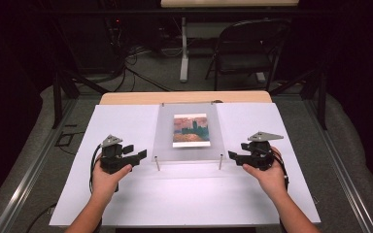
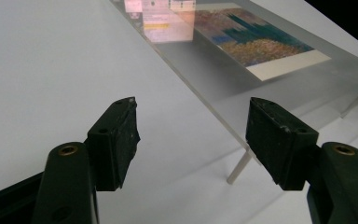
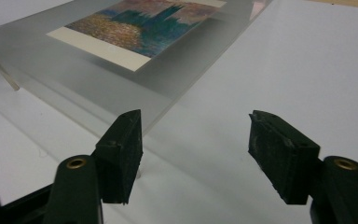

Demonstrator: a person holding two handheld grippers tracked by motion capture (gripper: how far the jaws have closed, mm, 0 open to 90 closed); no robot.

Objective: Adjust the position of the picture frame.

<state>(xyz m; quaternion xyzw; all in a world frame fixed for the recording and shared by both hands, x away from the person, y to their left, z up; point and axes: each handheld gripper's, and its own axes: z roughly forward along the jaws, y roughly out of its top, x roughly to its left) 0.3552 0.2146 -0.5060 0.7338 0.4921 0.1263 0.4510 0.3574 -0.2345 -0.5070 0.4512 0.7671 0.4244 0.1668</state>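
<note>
the left tongs (image 1: pixel 139 156) and right tongs (image 1: pixel 234 156) both gape wide and hold nothing, each just outside a side edge of the clear acrylic sheet (image 1: pixel 165 141), which stands on thin pins (image 1: pixel 158 163) above the white paper-covered tabletop (image 1: pixel 126 126). bare white surface lies on both sides. under the sheet a painted print (image 1: pixel 190 130) lies flat, long axis running away from the person. a folding chair (image 1: pixel 245 48) stands beyond in the dark room.
</note>
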